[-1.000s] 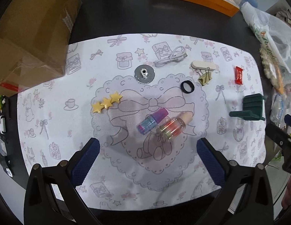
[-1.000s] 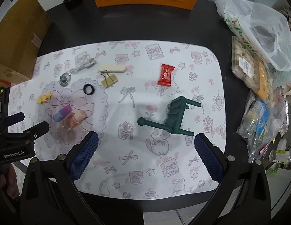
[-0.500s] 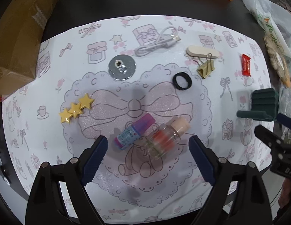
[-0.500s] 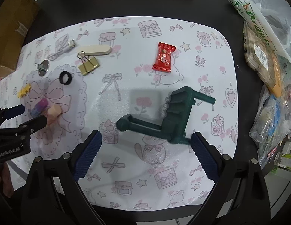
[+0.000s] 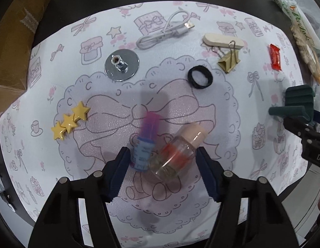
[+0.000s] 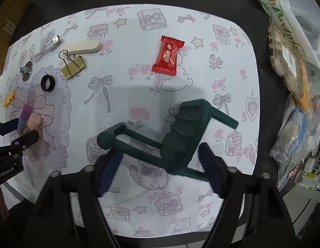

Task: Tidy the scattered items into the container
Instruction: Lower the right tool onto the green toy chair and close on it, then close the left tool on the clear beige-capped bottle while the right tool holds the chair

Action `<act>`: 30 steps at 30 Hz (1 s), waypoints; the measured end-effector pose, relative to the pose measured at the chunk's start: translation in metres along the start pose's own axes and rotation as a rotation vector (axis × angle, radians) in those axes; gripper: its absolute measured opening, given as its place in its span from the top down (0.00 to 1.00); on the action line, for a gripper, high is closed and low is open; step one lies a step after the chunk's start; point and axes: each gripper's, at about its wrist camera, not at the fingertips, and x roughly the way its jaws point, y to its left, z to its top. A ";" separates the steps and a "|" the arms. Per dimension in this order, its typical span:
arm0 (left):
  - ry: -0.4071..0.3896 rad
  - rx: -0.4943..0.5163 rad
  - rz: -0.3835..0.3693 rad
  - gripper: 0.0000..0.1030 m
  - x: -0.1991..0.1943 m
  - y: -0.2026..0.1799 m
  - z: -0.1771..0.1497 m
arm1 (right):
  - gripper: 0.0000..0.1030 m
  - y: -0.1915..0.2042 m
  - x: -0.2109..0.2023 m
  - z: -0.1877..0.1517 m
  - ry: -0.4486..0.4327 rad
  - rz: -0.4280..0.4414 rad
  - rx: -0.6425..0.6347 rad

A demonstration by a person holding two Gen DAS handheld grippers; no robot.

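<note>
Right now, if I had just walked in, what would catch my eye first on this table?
Probably the dark green plastic stand lying on the pink-patterned mat, with the right gripper open around its near end. Off to the left, the left gripper has its jaws either side of a purple-capped bottle and a clear glass bottle lying side by side. A bright red snack packet lies beyond the stand.

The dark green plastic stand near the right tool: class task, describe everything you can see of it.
The dark green plastic stand looks moulded and matte. A stepped, ridged block joins two parallel bars that end in a rounded cap, and a single peg sticks out on the other side. It lies tipped on the patterned mat, apart from the red candy packet. The right tool straddles the block, open, contact unclear.
</note>
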 end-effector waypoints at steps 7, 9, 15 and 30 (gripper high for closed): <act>-0.018 0.025 0.033 0.55 0.003 0.000 -0.003 | 0.80 -0.004 0.012 -0.004 0.042 0.010 0.059; -0.018 0.015 0.017 0.55 0.004 0.003 -0.004 | 0.81 -0.003 0.011 -0.006 0.037 0.017 0.060; -0.033 0.009 -0.016 0.56 0.001 0.007 -0.012 | 0.81 0.000 0.003 -0.011 0.021 0.078 0.091; -0.090 0.036 -0.032 1.00 -0.022 0.010 -0.023 | 0.81 0.006 -0.009 -0.016 -0.007 0.110 0.101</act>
